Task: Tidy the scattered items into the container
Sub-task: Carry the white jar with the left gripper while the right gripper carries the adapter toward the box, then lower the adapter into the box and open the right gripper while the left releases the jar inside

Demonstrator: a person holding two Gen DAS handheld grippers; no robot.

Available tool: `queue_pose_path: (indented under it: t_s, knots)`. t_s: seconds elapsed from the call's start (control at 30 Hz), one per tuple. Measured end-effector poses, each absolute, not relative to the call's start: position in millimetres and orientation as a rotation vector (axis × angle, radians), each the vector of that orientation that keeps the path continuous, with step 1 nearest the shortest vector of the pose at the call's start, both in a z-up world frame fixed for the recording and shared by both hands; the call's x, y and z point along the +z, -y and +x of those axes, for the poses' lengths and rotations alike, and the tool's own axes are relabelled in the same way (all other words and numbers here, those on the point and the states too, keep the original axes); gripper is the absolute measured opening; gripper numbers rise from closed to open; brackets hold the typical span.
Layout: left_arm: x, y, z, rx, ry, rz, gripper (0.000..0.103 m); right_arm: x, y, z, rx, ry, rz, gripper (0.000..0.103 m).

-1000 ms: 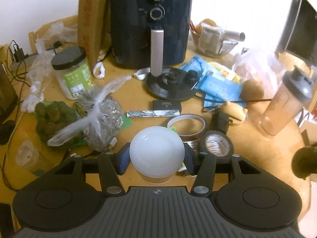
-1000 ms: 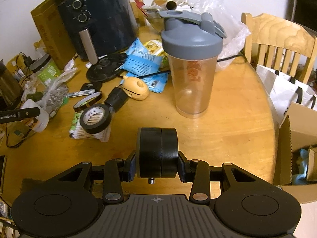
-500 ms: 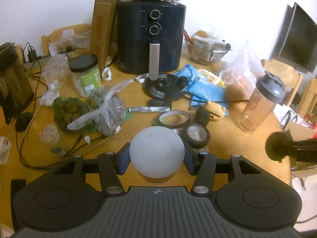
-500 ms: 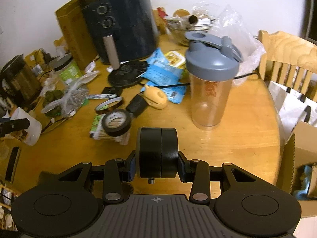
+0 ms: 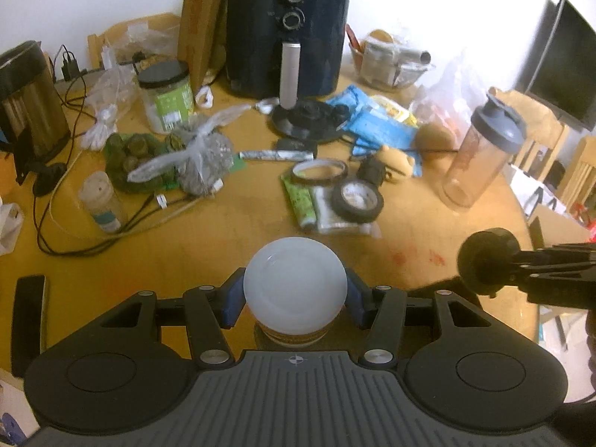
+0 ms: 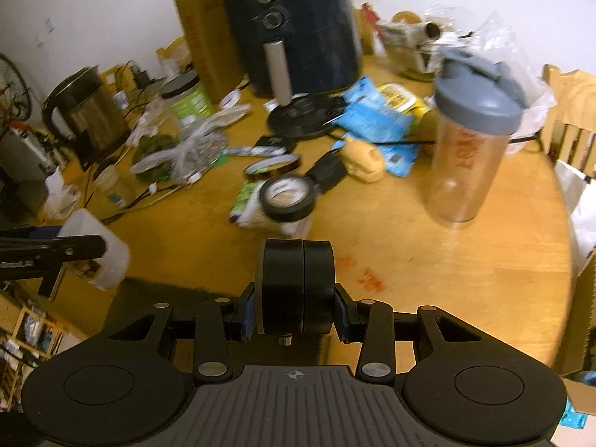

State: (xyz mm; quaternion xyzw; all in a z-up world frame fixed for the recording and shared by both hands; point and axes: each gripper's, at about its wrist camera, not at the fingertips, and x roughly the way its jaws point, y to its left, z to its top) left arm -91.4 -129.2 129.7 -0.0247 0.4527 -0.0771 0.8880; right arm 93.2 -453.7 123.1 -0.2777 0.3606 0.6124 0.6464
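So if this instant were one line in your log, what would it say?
left gripper: shut on white-lidded jar | right gripper: shut on black round object | both above wooden table | container: not clearly seen

White-lidded jar (image 5: 294, 283); black disc (image 6: 297, 287); grey-capped shaker (image 5: 480, 152); yellow-brown table (image 5: 231, 231).

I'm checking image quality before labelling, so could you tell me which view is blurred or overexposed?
Right wrist view: motion blur smears the black tape roll and the clear shaker bottle with grey lid. Left wrist view: sharper, though the upper right blows out to white behind the dark air fryer. Both show fisheye bending at the edges.
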Motion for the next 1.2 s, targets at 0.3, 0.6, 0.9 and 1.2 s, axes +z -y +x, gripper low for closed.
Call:
queue_pose_path:
  t_s: [0.3,0.6,0.9,1.2]
  knots:
    - [110,139,-101,-0.187,-0.998,-0.004,0.053,100,451,71,1.391,-0.842,-0.752,0.043]
    - [86,145,-96,-0.199,-1.061,0.033,0.053,76,442,61,1.34,-0.842,-0.857,0.043]
    - [69,151,-91,-0.197,-1.1,0.09,0.053,57,434,54,1.272,-0.821,-0.914,0.043]
    - [56,158,-87,-0.206,-1.111,0.147,0.055,52,431,41,1.277,-0.736,-0.943,0.058]
